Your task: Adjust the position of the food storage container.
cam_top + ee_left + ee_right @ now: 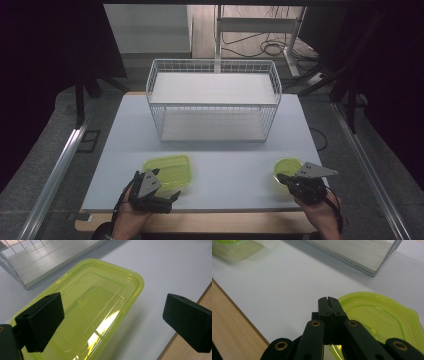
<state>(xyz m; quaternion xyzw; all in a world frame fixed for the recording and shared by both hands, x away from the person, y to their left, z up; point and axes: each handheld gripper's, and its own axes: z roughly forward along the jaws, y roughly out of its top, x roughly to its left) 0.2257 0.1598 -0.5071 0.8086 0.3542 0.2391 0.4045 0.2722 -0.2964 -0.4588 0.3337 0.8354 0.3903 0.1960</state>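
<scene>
High view: white table (225,165) with a white wire basket (214,100) standing at its far middle, 12 o'clock from both hands.

Left gripper (167,197) sits at the near left of the table, at 7 o'clock from the basket. Its fingers (41,322) are spread wide apart, released, nothing pressed between them. In the left gripper view the rectangular yellow-green container (95,307) lies on the table partly between the fingers: one finger hangs over its near rim, the other stands clear of it at 3 o'clock, over the table edge. Container is open-topped, upright, and looks to hold nothing. Basket corner (25,265) shows at 11 o'clock of that view.

Right gripper (329,301) is at the near right of the table, at 5 o'clock from the basket. Its fingers (334,307) are clenched tight together, with nothing seen between the tips. The round yellow-green lid (382,317) lies flat on the table just beside and partly under the fingers, at 3 o'clock of them; whether they touch it I cannot tell.

Container and lid lie well apart.
</scene>
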